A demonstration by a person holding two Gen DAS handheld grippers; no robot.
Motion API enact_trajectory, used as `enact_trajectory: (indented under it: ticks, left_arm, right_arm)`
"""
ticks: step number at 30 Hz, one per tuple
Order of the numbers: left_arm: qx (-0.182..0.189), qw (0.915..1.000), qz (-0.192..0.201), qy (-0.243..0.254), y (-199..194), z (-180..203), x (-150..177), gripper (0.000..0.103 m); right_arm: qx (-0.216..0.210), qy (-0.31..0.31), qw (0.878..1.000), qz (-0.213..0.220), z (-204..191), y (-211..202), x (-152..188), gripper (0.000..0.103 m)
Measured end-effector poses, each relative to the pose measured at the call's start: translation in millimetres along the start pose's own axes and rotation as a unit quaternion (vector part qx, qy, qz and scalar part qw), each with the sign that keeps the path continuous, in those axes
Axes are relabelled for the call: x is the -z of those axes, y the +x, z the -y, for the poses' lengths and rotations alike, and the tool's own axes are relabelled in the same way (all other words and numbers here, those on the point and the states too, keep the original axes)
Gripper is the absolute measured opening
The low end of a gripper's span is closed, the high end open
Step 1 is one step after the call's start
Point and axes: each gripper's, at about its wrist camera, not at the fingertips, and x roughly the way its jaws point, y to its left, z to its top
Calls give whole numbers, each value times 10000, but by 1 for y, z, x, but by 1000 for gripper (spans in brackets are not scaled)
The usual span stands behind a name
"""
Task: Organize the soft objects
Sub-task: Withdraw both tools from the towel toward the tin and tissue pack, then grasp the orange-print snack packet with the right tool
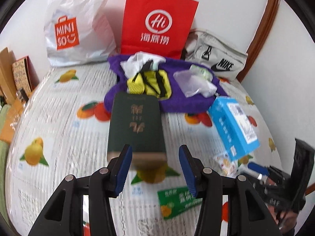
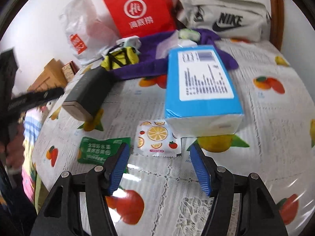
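Note:
A dark green box (image 1: 135, 125) lies on the fruit-print tablecloth (image 1: 59, 118), just ahead of my open left gripper (image 1: 155, 151). A purple cloth (image 1: 177, 100) behind it carries a yellow-and-black pouch (image 1: 155, 84) and clear plastic wrappers (image 1: 191, 82). A blue tissue pack (image 2: 200, 86) lies ahead of my open right gripper (image 2: 159, 149), with a fruit-print sachet (image 2: 157, 139) between the fingertips' line and the pack. A green packet (image 2: 100, 149) lies left of the sachet. The green box also shows in the right wrist view (image 2: 88, 94).
At the back stand a red paper bag (image 1: 157, 19), a white Miniso plastic bag (image 1: 76, 25) and a grey Nike pouch (image 1: 216, 59). Cardboard boxes (image 1: 13, 74) sit at the left edge. The right gripper's body (image 1: 285, 179) shows at the left view's right side.

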Motion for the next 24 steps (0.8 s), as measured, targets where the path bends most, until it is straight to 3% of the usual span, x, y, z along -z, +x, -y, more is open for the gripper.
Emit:
enact_trajectory:
  ticks: [6, 16, 19, 24]
  left_arm:
    - [-33, 9997, -209, -142, 8, -13, 22, 48]
    - [122, 9990, -390, -186, 16, -25, 37, 52]
    - [148, 9988, -408, -234, 15, -29, 42, 52]
    - [155, 9985, -418, -322, 13, -37, 50, 55]
  right_arm:
    - [-72, 338, 9991, -231, 1, 29, 0, 64]
    - [997, -50, 9950, -1, -31, 50, 1, 67]
    - [1353, -103, 9907, 137, -37, 51, 6, 58]
    - [1418, -69, 9896, 246, -35, 47, 9, 51]
